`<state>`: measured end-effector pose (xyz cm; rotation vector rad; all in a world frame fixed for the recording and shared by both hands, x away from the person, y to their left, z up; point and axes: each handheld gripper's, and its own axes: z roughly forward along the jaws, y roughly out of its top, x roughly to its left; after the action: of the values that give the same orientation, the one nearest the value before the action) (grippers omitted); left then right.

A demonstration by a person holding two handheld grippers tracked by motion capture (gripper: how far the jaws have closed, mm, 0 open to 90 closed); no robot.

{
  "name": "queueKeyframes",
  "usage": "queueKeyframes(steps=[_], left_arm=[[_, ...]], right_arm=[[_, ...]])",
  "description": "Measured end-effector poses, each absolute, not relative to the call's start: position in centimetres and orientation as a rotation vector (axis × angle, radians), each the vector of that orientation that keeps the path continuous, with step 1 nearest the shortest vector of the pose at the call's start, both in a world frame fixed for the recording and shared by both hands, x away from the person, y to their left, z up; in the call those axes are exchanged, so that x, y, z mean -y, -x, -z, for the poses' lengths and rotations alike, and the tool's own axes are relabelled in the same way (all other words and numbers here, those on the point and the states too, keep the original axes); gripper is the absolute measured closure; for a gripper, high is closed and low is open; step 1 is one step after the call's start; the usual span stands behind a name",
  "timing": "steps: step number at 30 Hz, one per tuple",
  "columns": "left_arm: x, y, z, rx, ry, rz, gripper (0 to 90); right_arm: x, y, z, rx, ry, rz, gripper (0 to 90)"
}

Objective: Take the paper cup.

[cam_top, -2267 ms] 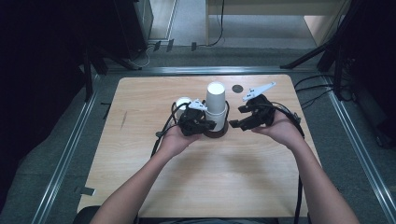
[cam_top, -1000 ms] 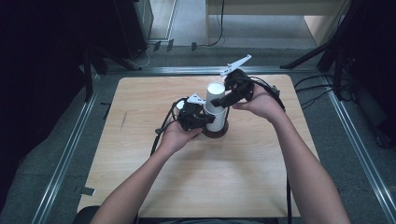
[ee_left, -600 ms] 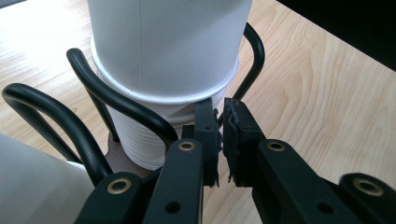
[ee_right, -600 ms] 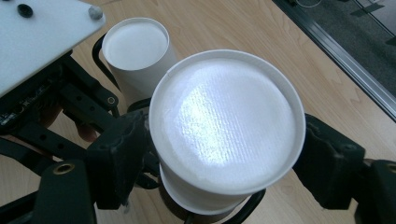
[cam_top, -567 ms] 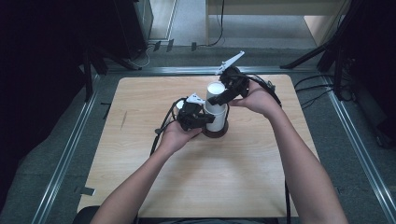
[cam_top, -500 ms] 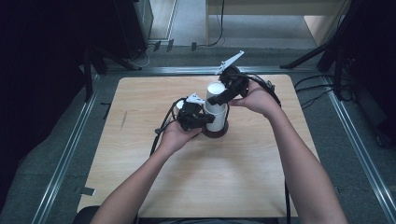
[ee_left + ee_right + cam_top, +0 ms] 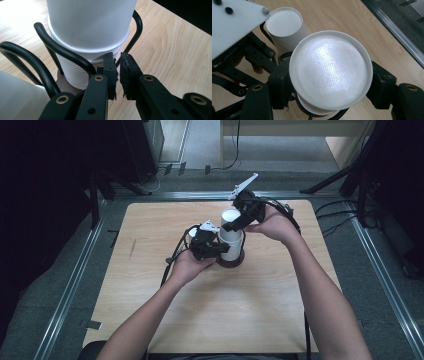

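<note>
From the high view, a stack of upturned white paper cups is seen standing in a dark holder near the middle of the wooden table; the right gripper is brought in from behind at the top of the stack, while the left gripper is held low at the holder's near side. A second white cup can be made out just behind the left gripper, partly hidden. If the holder were not kept steady, the whole stack could be dragged along with the top cup.

In the left gripper view, the left gripper is seen with its jaws closed on a black wire loop of the holder, just below the rim of the lowest visible cup; the grip is a thin one, on round wire; it is judged that the wire could slip or twist between the pads if a strong upward pull were applied to the stack.

In the right gripper view, the right gripper is shown with its jaws, which have just been closing, set against both sides of the topmost cup, whose flat base faces the camera; the other cup stands beyond it, beside the left gripper's grey plate. Paper walls are soft; too hard a squeeze could crush the cup or pinch the one nested under it, so that two might be lifted together; a tilted pull could jam it.
</note>
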<state>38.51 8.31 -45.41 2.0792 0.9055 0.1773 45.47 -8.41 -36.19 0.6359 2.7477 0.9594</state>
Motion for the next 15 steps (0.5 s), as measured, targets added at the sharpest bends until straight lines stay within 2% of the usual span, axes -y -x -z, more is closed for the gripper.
queueKeyframes(steps=[15], left_arm=[[-8.4,-38.6,45.6,-0.899,-2.085,-0.172,81.9]], right_arm=[[8.5,-44.7,32.9,-2.729,-0.616,-0.952,32.5]])
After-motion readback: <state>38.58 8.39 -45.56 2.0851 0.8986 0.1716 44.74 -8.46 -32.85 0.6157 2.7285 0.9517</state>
